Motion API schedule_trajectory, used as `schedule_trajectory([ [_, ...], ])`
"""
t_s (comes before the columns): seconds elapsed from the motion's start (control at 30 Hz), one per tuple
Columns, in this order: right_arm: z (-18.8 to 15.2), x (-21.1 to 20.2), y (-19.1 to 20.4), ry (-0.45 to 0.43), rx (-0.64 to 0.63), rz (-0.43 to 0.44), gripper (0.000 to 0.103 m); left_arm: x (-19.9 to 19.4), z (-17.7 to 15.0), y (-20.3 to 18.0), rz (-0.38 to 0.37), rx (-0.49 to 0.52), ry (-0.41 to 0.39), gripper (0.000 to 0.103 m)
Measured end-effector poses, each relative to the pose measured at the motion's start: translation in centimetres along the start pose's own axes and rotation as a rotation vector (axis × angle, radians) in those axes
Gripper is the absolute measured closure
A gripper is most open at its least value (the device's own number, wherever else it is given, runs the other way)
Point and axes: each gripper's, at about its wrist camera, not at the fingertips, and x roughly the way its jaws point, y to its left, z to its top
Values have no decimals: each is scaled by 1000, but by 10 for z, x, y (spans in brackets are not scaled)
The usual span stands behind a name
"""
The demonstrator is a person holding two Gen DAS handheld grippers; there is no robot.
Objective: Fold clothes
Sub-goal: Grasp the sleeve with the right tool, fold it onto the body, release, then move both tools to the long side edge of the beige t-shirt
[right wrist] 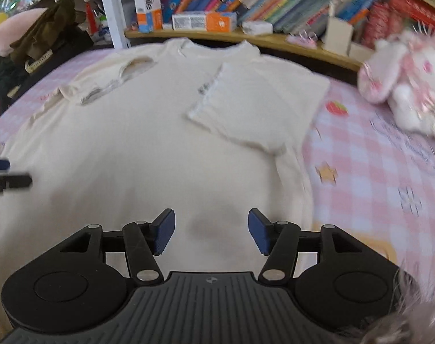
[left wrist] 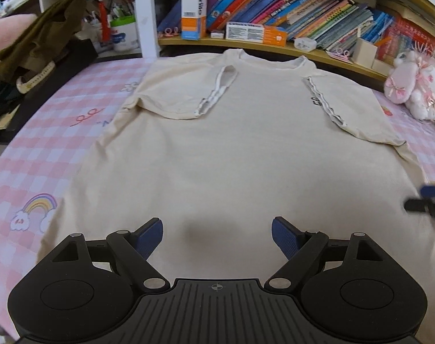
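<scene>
Pink checked bedspread (left wrist: 45, 149), bookshelf (left wrist: 275, 46) behind.

Both fisheye views look forward and downward from low above the hem end of a cream short-sleeved cotton T-shirt (left wrist: 217, 149) spread on a pink-and-white checked bedsheet (left wrist: 45, 149), facing its collar at 12 o'clock. The left wrist view sits toward the shirt's left half and catches the right tongs (left wrist: 427, 203) at 3 o'clock. The right wrist view sits further right, blurred, with the left tongs (right wrist: 5, 177) at 9 o'clock. Both share the shirt, the wooden shelf of colourful books (left wrist: 275, 3) and a pink plush toy (left wrist: 412, 86).
</scene>
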Motion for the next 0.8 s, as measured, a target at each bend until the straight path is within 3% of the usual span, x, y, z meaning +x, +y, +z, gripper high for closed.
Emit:
schedule_trajectory([
  [0.2,-26,-13,-2,18,27,-21,45,-12,-9,-2,-4,-12,-22,17],
  [0.47,-48,-52,14,-42,94,-119,40,-33,-17,3,-116,82,-90,17],
  [0.63,-71,-78,39,-84,196,-186,39,-59,-39,37,-158,96,-128,17],
  [0.8,-100,-96,81,-94,259,-243,39,-86,-77,86,-149,73,-148,14],
])
